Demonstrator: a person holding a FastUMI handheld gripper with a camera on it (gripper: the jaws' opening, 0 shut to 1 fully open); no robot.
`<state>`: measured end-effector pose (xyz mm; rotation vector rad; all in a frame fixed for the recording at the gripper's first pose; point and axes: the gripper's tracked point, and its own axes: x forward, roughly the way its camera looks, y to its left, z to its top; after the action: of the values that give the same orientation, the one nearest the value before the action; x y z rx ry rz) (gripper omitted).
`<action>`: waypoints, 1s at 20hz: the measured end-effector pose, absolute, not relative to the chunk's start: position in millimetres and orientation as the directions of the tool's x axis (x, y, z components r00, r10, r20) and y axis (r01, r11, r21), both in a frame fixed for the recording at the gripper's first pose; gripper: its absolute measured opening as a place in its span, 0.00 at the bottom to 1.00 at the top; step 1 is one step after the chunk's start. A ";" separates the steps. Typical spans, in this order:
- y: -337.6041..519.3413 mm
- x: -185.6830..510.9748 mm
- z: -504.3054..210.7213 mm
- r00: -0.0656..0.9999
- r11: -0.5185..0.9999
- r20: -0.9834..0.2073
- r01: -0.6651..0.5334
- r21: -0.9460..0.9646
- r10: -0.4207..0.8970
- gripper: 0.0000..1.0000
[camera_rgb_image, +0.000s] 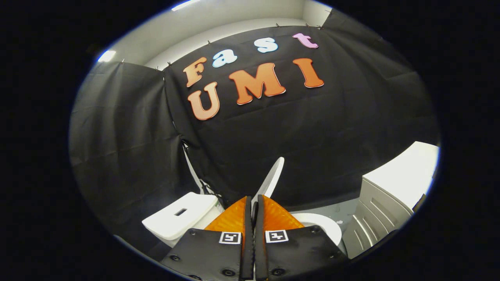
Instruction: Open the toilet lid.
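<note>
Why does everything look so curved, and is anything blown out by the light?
Gripper view: the fisheye lens bends straight edges, like the cabinet; the toilet lid, pinched between the fingers, stays sharp; the white cistern and cabinet top glare slightly.

My camera rides above the fingers (253, 207), looking forward and slightly down, close to the raised toilet lid (272, 177) just ahead.

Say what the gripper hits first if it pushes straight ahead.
The lid: its edge rises just beyond the gripper, whose fingers look shut on it. Past it likely the wall; depth is unclear.
</note>
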<state>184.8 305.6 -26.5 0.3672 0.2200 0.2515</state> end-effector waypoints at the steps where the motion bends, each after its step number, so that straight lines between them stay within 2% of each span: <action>1: 312.7 184.6 -22.3 0.940 0.899 -0.164 -0.218 0.380 0.297 0.09; 7: 358.3 187.4 8.7 0.925 0.904 -0.147 -0.292 0.313 0.350 0.09; 12: 395.9 189.6 27.4 0.907 0.876 -0.140 -0.329 0.352 0.397 0.09; 17: 443.8 188.7 49.1 0.891 0.882 -0.125 -0.395 0.258 0.436 0.10; 20: 465.9 188.9 53.5 0.878 0.851 -0.120 -0.403 0.336 0.464 0.09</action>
<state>188.9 465.9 53.5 0.3094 0.2002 0.4597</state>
